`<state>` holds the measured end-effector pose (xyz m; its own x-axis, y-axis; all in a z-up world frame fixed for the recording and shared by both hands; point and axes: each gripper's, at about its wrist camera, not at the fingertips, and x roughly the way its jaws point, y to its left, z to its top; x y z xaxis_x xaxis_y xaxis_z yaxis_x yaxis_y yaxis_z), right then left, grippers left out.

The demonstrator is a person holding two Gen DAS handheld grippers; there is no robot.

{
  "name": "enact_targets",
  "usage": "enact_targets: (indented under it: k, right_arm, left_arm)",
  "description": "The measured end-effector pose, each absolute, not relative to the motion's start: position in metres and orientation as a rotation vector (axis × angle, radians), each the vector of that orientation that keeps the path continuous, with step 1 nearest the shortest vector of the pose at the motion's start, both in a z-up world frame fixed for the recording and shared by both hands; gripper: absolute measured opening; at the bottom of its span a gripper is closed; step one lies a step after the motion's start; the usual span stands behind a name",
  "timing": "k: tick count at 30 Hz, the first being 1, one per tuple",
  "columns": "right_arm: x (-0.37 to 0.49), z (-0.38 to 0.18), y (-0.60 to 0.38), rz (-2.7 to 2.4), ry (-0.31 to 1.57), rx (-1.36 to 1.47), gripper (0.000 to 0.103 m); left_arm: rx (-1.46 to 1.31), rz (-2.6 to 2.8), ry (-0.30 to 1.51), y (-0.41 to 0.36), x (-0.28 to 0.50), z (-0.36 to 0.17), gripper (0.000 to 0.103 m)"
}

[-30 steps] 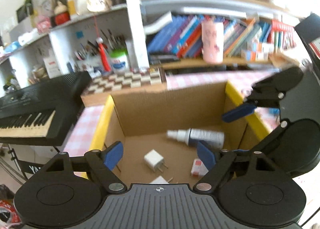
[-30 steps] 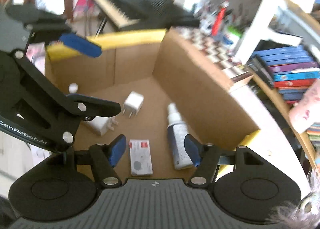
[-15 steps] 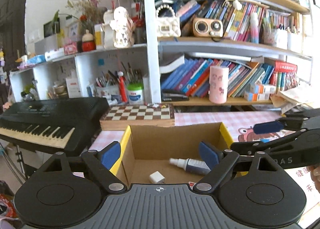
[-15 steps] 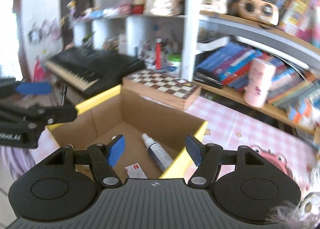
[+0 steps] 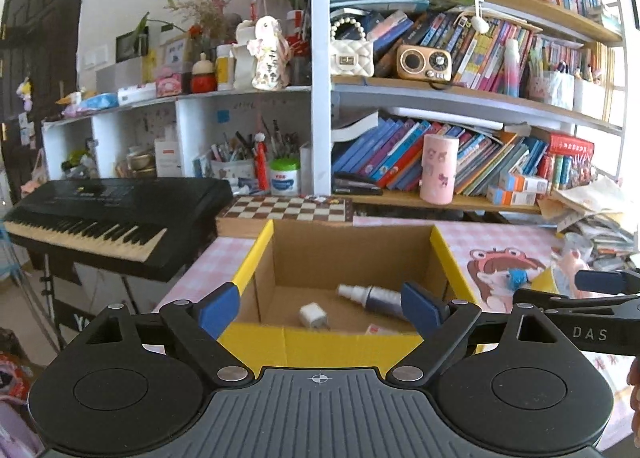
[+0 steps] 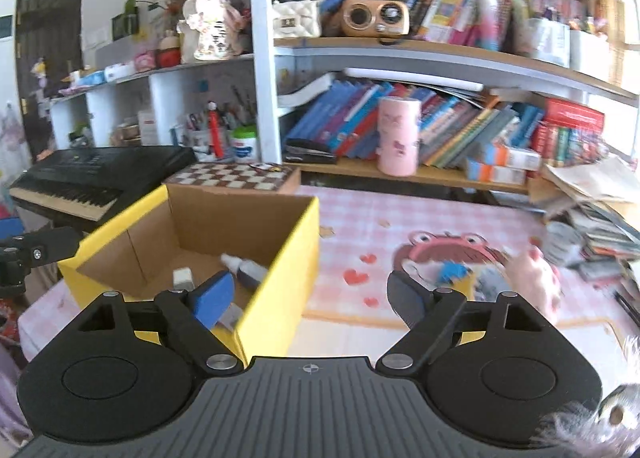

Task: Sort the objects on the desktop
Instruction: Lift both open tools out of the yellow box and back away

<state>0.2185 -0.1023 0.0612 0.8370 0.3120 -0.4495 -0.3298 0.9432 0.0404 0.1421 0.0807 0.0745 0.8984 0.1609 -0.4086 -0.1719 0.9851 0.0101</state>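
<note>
A yellow-rimmed cardboard box (image 5: 256,254) (image 6: 296,242) stands on the pink checked desk. Inside lie a spray bottle (image 5: 368,294) (image 6: 246,268), a white charger plug (image 5: 314,316) (image 6: 183,277) and a small red-and-white card (image 5: 378,329). My left gripper (image 5: 320,308) is open and empty, just in front of the box's near wall. My right gripper (image 6: 308,296) is open and empty, at the box's right front corner. The right gripper also shows in the left wrist view (image 5: 580,294), to the right of the box.
A chessboard box (image 5: 286,209) lies behind the cardboard box. A black keyboard (image 5: 112,217) stands to the left. A pink cup (image 5: 438,169) and books fill the shelf behind. A frog-print mat (image 6: 436,254), a pink plush toy (image 6: 532,278) and paper stacks (image 6: 592,217) lie to the right.
Both grippers have pulled up and back out of the box, staying open and empty. The views have risen from the box's inside to the shelves and desk.
</note>
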Motion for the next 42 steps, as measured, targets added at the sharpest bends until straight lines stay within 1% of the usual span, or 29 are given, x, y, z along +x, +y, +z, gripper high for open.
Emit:
enact_targets:
  k: [10, 21, 30, 42]
  right_arm:
    - [0.155, 0.054, -0.111, 0.261, 0.446, -0.032, 0.083]
    - [0.091, 0.04, -0.108, 0.25, 0.485, -0.066, 0.084]
    - [0.059, 0.032, -0.109, 0.235, 0.527, -0.072, 0.084]
    - [0.051, 0.031, -0.115, 0.182, 0.553, -0.081, 0.085]
  left_arm:
    - [-0.063, 0.205, 0.414, 0.081, 0.079, 0.067, 0.092]
    - [-0.055, 0.227, 0.417, 0.076, 0.028, 0.053, 0.097]
    - [-0.014, 0.144, 0.437, 0.066, 0.018, 0.048, 0.099]
    - [-0.013, 0.042, 0.472, 0.053, 0.025, 0.041, 0.099]
